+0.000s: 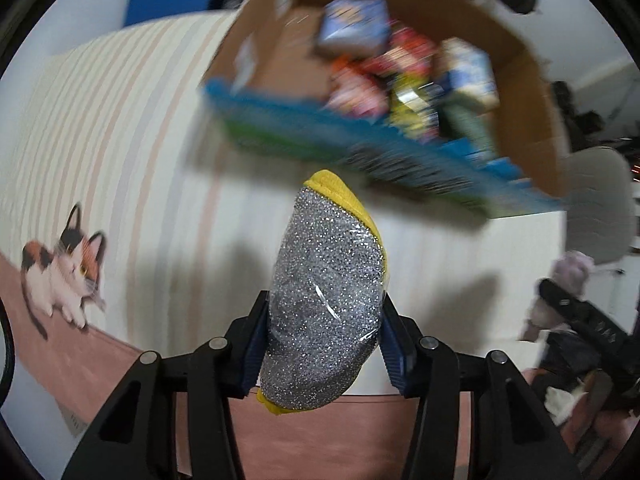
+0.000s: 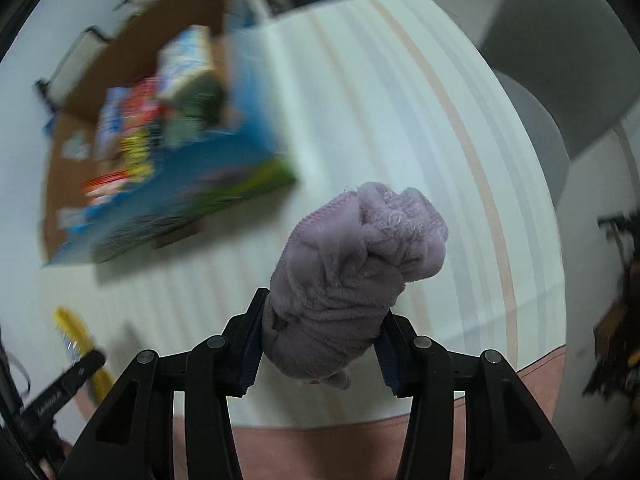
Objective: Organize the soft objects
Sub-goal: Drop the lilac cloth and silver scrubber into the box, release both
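In my left tongs [image 1: 324,340] I pinch a scouring sponge [image 1: 326,300], silver glitter on its face with yellow along the edge, wrapped in clear film. Its long axis runs straight away from me, between the two blue pads [image 1: 394,350], and the yellow tip points forward toward the cardboard box [image 1: 524,60], leaning a little to the right. The sponge is held above the striped cloth [image 1: 120,120] on the table, not touching it. A printed calico cat [image 1: 66,272] sits on the cloth at the far left. The box is smeared by motion blur; I can make out colourful packets [image 1: 400,72] inside and a blue and green printed side, but no lettering.

In my right tongs [image 2: 322,346] I pinch a bunched lilac fleece cloth [image 2: 352,268]. Its length also runs away from me, tilting up to the right, with the crumpled end farthest out and a small fold hanging below the pads. It too is held over the striped cloth, to the right of the box [image 2: 80,92], which is just as blurred here. At the lower left of the right wrist view, the sponge [image 2: 74,332] shows only as a yellow strip, cut off by the dark body of the left tongs [image 2: 60,388]. The dark shapes at the far right edge are too blurred to name.
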A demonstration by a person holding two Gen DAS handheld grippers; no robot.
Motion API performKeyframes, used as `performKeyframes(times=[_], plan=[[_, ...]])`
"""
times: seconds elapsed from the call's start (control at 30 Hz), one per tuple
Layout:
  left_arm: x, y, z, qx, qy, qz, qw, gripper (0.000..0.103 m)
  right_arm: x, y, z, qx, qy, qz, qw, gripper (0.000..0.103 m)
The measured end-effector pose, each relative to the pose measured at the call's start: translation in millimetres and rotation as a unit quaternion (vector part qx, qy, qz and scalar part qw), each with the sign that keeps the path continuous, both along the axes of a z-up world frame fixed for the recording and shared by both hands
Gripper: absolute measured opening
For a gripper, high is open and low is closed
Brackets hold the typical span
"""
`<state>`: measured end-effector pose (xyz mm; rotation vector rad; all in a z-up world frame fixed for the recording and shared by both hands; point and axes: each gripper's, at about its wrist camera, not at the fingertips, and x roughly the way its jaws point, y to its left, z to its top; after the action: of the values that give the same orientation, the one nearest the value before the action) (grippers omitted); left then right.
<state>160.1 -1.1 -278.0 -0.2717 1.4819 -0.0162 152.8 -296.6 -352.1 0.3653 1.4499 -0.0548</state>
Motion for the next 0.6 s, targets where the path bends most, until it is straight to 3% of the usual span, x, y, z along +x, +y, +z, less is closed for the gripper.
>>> performKeyframes(times=[0.2,0.33,0.47,0.6], plan=[[39,-13,60,-0.044,-0.041,-0.032,0.9977,0.047,32,41,89,0.037,-0.046,0.052,0.997,0.050],[81,-6,79,-0.029,-0.057,-0.043,0.9970,0.047,71,61,133,0.030,-0.066,0.079,0.994,0.050],[133,16,65,0.011,-0.044,-0.038,0.9982,0.047,117,76,139,-0.007,-0.059,0.096,0.994,0.050],[175,33,24,0.045,0.002,-0.037,0.9983,0.047,161,86,113,-0.045,-0.028,0.099,0.994,0.050]])
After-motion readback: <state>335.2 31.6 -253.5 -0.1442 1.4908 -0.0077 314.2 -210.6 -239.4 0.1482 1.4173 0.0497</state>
